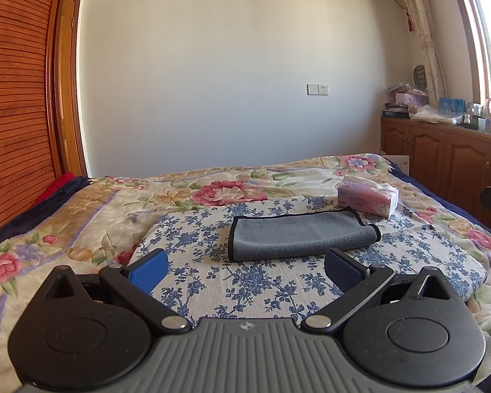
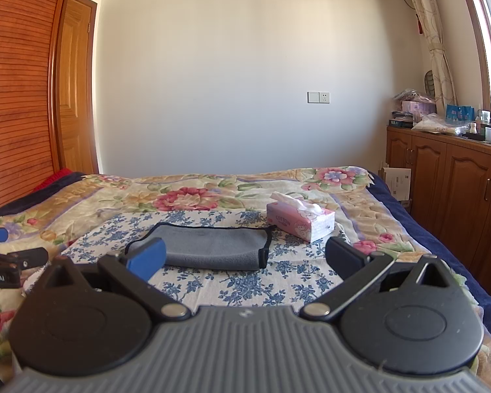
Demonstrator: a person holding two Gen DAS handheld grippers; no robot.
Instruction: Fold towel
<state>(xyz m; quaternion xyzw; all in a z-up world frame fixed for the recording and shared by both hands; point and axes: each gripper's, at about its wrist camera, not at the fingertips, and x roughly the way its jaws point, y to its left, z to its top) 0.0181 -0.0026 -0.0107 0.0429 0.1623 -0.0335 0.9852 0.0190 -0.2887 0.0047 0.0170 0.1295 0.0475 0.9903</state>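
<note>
Both tools hang above the near edge of the bed with their blue pads spread wide and nothing between them: the left tool (image 1: 244, 270) looks straight at the towel, and the right tool (image 2: 245, 257) sits beside it, a little further to the right. The grey towel (image 1: 299, 234) with black trim lies on a blue-flowered cloth (image 1: 255, 291) spread over the floral bedspread (image 1: 81, 203). It already looks doubled over, a rounded fold showing along its near side and its right end, so my guess is that one more fold is wanted, or else the job is close to done. A pink tissue box (image 2: 299, 221) stands just beyond the towel's far right corner, near it but not touching as far as I can tell. To do this step well, each tool should come down on one end of the same long edge, pinching all the layers together and not just the top one, since thick soft cloth like this tends to slip apart. Then both should lift evenly and carry the edge across without dragging the flowered cloth underneath into wrinkles. The main hazard is the tissue box, which a wide sweep on the right could knock.
</note>
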